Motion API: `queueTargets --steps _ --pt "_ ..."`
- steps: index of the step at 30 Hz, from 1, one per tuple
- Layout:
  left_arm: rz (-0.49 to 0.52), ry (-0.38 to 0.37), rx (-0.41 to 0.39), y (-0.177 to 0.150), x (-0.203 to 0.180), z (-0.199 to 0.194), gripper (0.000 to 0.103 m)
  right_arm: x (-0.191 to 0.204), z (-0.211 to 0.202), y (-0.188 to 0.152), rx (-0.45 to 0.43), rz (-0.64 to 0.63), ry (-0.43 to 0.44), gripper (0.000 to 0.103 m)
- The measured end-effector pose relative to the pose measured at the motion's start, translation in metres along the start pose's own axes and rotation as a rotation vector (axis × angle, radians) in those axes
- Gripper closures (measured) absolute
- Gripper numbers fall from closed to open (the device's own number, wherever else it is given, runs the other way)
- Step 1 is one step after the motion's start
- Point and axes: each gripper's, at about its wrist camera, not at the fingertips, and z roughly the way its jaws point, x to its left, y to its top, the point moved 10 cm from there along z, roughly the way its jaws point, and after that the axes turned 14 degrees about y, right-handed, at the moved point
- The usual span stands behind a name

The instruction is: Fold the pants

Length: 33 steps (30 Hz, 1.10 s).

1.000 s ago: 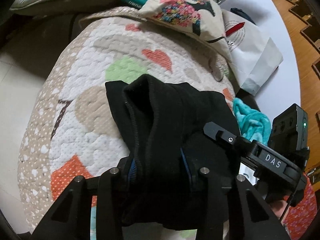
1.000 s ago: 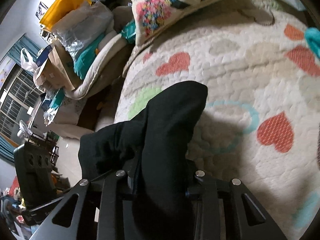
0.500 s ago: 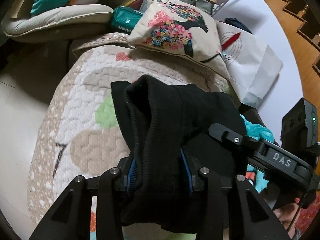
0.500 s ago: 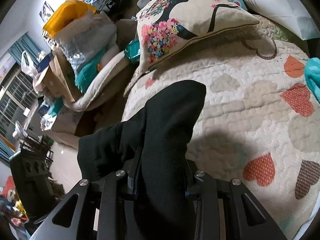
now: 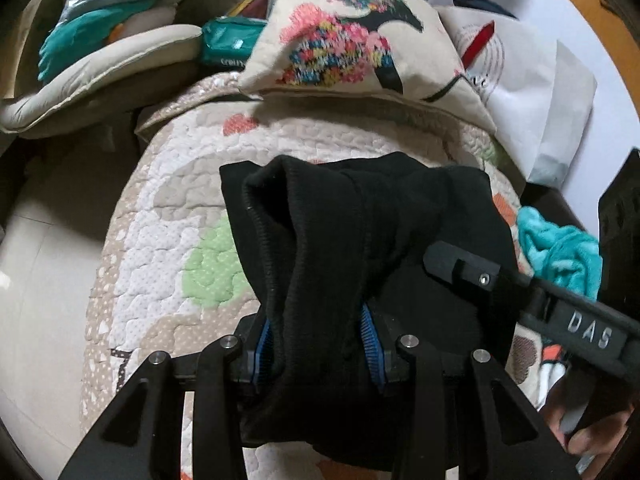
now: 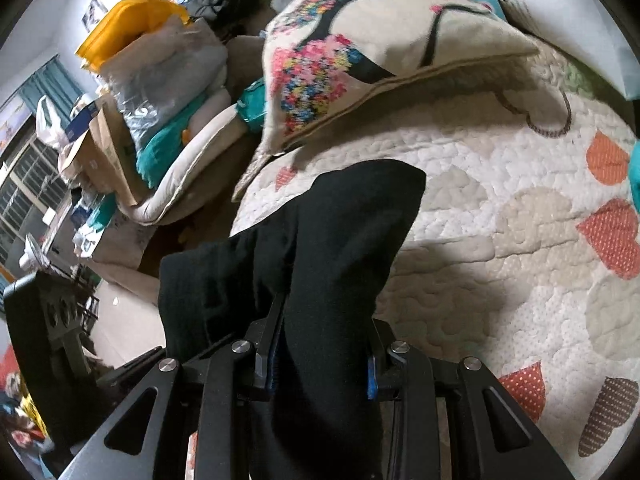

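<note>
The black pants (image 5: 352, 232) hang bunched between both grippers above a quilted bed cover with heart patches (image 5: 168, 240). My left gripper (image 5: 320, 336) is shut on a thick fold of the pants, with a ribbed edge showing on the left. My right gripper (image 6: 320, 360) is shut on another fold of the pants (image 6: 344, 240), which drapes forward over its fingers. The right gripper's body (image 5: 520, 292) shows at the right of the left wrist view. The fingertips of both grippers are hidden in the cloth.
A floral cushion (image 5: 344, 52) lies at the far end of the cover, also in the right wrist view (image 6: 360, 48). A teal cloth (image 5: 560, 248) lies at the right edge. White bags (image 5: 528, 80) stand beyond. Piled bags and cushions (image 6: 152, 92) sit left. The floor (image 5: 40, 280) is to the left.
Both grippers have carried the pants forward along the bed toward the floral cushion, which now appears much closer. Both grips on the cloth are unchanged.
</note>
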Motion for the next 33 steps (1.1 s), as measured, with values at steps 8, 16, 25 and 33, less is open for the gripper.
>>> queueTargets --steps 8,16,25,33 --pt "0.039 0.027 0.028 -0.007 -0.007 0.021 0.061 -0.034 0.013 -0.007 0.030 0.034 -0.092 0.064" --pt "-0.169 -0.087 0.160 -0.009 0.023 0.034 0.052 -0.054 -0.001 -0.007 0.018 0.037 -0.202 0.044" --pt "-0.340 -0.196 0.261 -0.017 0.038 0.053 0.042 -0.064 -0.008 -0.014 0.051 0.017 -0.267 0.031" --pt "-0.395 -0.238 0.308 -0.021 0.044 0.045 0.041 -0.073 -0.022 -0.025 -0.011 0.100 -0.262 0.023"
